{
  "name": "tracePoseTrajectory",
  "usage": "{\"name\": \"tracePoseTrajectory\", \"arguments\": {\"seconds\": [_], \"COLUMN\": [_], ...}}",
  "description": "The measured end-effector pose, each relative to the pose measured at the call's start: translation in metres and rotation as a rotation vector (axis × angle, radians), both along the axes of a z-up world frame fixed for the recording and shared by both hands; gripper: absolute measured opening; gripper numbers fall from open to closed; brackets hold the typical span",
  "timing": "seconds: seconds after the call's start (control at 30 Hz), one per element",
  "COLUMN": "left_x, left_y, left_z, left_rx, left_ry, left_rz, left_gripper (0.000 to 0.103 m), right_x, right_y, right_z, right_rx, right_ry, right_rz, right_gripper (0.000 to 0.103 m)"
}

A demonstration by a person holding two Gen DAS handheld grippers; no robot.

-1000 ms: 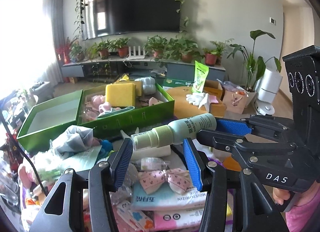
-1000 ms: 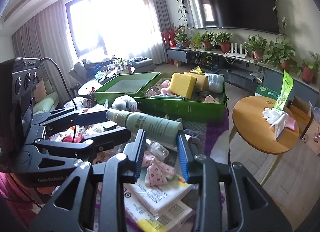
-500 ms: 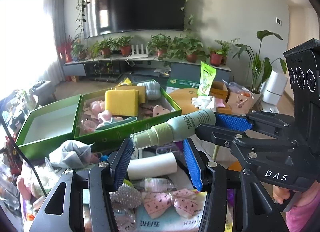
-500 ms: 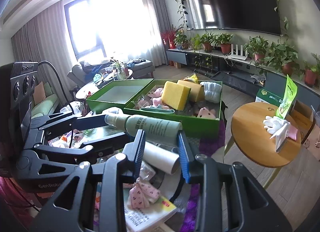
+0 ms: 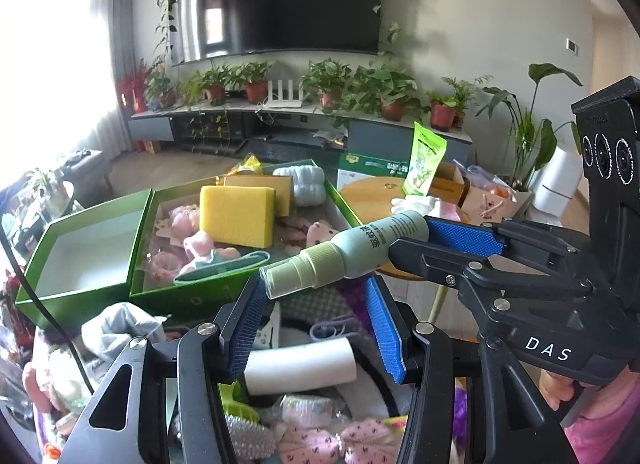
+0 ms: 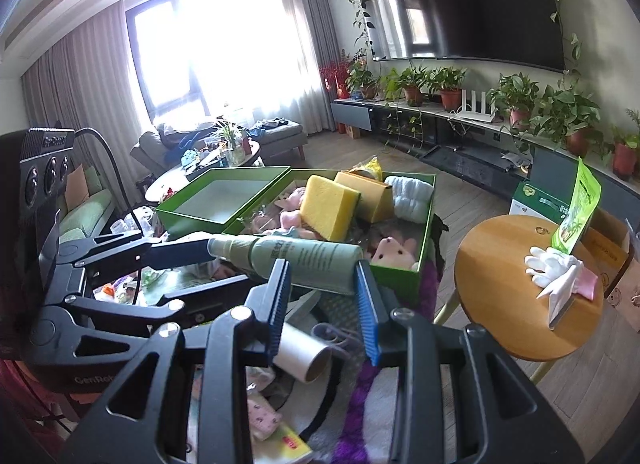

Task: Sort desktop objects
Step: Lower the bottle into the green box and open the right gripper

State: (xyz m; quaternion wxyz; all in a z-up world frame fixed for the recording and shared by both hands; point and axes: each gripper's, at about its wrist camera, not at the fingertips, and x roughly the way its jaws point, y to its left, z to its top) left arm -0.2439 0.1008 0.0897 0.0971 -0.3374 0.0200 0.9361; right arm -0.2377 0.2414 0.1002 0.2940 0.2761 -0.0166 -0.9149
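both claws raised since earlier | right claw (image 6: 322,284) clamps spray bottle (image 6: 288,258) (level) | left claw (image 5: 316,306) apart

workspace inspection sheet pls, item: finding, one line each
Surface: low table hidden under piled items.
Job's things: spray bottle held level in the air; green box filled with yellow sponges and pink toys; empty green lid beside it.
Clutter: white roll, pink bows, packets.
Grippers: right gripper shut on the bottle's body; left gripper open below its nozzle.
Cables: black cable at left.
Surroundings: round wooden side table, wall TV, potted plants.
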Motion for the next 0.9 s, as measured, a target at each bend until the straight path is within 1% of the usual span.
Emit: {"name": "tracePoseTrajectory", "arguments": {"seconds": [0.23,0.4,0.57,0.7,0.9], "left_x": [-0.023,-0.042,-0.063,-0.075,-0.093], "left_y": [0.005,0.007,0.008,0.012,0.012], "left_z": [-0.001,-0.006,-0.013,-0.018,-0.028], "left_rx": [-0.016,-0.025,-0.017,-0.028,-0.023], "left_ry": [0.0,-0.004,-0.04,-0.051,-0.076], "left_rz": [0.022,0.06,0.082,0.1,0.13], "left_gripper": [0.052,0.052,0.052,0.052,0.052], "right_x": [-0.023,-0.049,-0.072,-0.087,-0.108], "right_y": [0.008,0.01,0.013,0.016,0.017], "right_z": [-0.005,-0.008,-0.015,-0.021,-0.033], "right_rx": [-0.024,-0.039,-0.043,-0.057,-0.069], "right_ry": [0.003,-0.001,-0.007,-0.016,-0.023], "right_rz": [0.013,0.043,0.068,0.076,0.099], "right_gripper": [0.034,0.034,0.034,0.034,0.034]}}
